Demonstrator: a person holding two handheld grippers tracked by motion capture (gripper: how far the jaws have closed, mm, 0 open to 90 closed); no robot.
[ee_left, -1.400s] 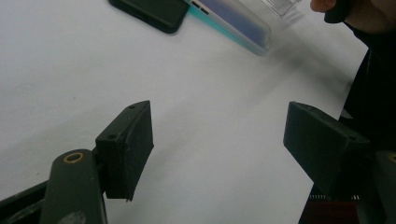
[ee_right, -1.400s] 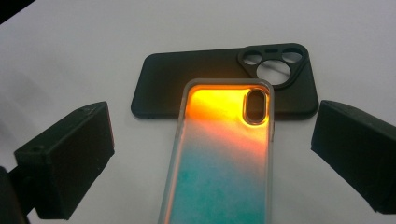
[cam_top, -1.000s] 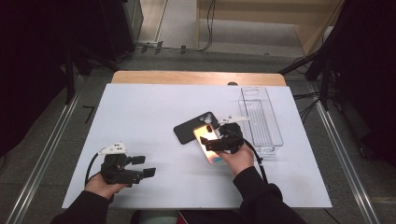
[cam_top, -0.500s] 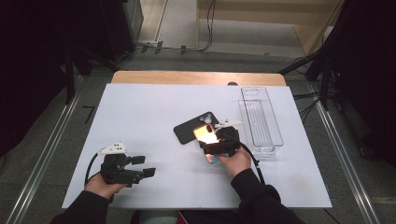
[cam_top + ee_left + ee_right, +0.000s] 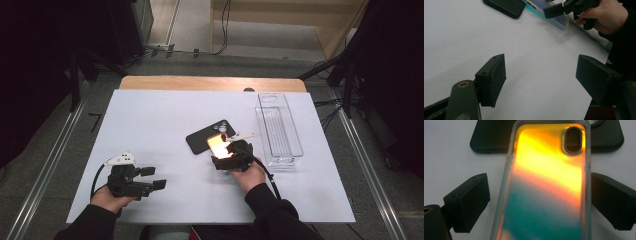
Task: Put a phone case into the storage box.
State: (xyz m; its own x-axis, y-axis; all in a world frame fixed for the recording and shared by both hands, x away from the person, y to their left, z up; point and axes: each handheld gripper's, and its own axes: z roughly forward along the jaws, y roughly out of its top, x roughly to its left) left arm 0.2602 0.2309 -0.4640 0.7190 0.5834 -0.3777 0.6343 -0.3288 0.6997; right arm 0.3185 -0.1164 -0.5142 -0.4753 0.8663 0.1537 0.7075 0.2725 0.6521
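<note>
An iridescent orange-to-teal phone case (image 5: 544, 182) lies on the white table (image 5: 165, 120), partly overlapping a black phone case (image 5: 202, 137). My right gripper (image 5: 539, 187) is low over the iridescent case (image 5: 216, 143), jaws open and straddling its width. The left pad stands clear of the case's edge and the right pad is at its other edge. In the high view the right gripper (image 5: 224, 151) is near the table's middle. My left gripper (image 5: 542, 67) rests at the front left (image 5: 155, 179), open, with only bare table between its jaws.
A clear plastic tray (image 5: 278, 131) stands lengthwise at the right of the table, just past the right hand (image 5: 247, 175). The left gripper view catches the right gripper (image 5: 564, 8) and both cases far off. A wooden strip (image 5: 210, 83) runs along the table's back edge.
My right gripper has sunk a little toward the iridescent case and shifted slightly left. The left gripper has not moved.
</note>
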